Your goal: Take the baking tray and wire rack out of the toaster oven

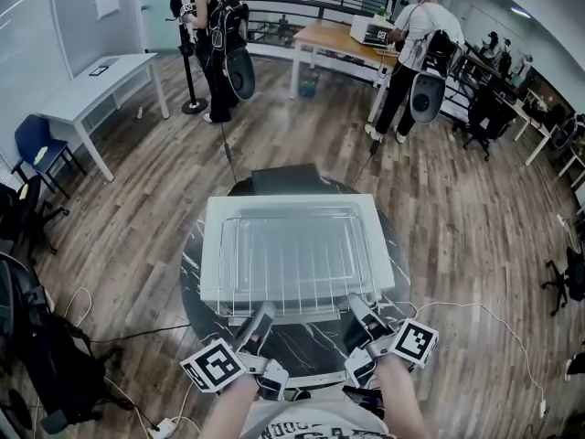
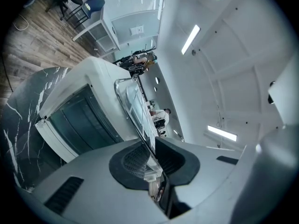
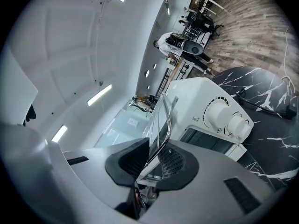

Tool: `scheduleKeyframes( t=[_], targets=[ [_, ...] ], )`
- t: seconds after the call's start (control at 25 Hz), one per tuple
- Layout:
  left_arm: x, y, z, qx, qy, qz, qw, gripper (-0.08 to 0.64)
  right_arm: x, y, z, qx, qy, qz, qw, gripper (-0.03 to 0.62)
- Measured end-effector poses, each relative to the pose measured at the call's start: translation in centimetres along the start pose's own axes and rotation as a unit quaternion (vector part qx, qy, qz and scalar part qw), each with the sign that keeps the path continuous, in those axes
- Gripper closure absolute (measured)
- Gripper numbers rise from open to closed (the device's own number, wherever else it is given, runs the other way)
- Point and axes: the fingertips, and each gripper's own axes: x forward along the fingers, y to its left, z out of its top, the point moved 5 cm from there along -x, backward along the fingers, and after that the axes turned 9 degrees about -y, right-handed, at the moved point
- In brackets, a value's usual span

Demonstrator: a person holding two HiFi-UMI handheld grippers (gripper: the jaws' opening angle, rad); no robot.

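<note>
A white toaster oven (image 1: 210, 245) stands on a round black marble table (image 1: 306, 347) with its door shut. The wire rack (image 1: 292, 262), with the silvery baking tray under it, lies flat over the oven's top. My left gripper (image 1: 260, 320) is shut on the near left edge of this stack, and my right gripper (image 1: 358, 311) on the near right edge. In the left gripper view the thin rack edge (image 2: 134, 101) runs into the left gripper (image 2: 150, 155), above the oven door (image 2: 79, 120). The right gripper view shows the rack's chrome rod (image 3: 164, 118) pinched in the right gripper (image 3: 156, 160), beside the oven knobs (image 3: 226, 118).
Cables trail from the table (image 3: 273, 90) across the wood floor (image 1: 457, 218). Two people (image 1: 215, 35) stand at the back near work tables (image 1: 338, 37). A white desk (image 1: 96, 80), a blue chair (image 1: 37, 144) and a dark bag (image 1: 41, 355) are at the left.
</note>
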Motion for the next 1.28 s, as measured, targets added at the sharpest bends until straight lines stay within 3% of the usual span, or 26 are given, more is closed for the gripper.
scheduleKeyframes(
  t=[0.16, 0.2, 0.32, 0.4, 1.28],
  targets=[
    [0.1, -0.4, 0.1, 0.022, 0.005, -0.019, 0.9996, 0.522, 0.1, 0.7, 0.1, -0.031, 0.002, 0.028, 0.999, 0.543],
    [0.1, -0.4, -0.1, 0.023, 0.008, -0.022, 0.9995, 0.521, 0.0, 0.9, 0.1, -0.038, 0.003, 0.034, 0.999, 0.522],
    [-0.1, -0.3, -0.5, 0.016, 0.015, -0.028, 0.9994, 0.426, 0.0, 1.5, 0.2, -0.062, 0.005, 0.051, 0.997, 0.418],
    [-0.2, -0.2, -0.6, 0.017, 0.015, -0.032, 0.9992, 0.411, 0.0, 1.9, 0.2, -0.073, 0.005, 0.061, 0.995, 0.397],
    [-4.0, -0.9, -2.4, 0.037, 0.023, -0.02, 0.9989, 0.407, -6.4, 0.9, -0.2, -0.059, -0.007, 0.05, 0.997, 0.388]
  ],
)
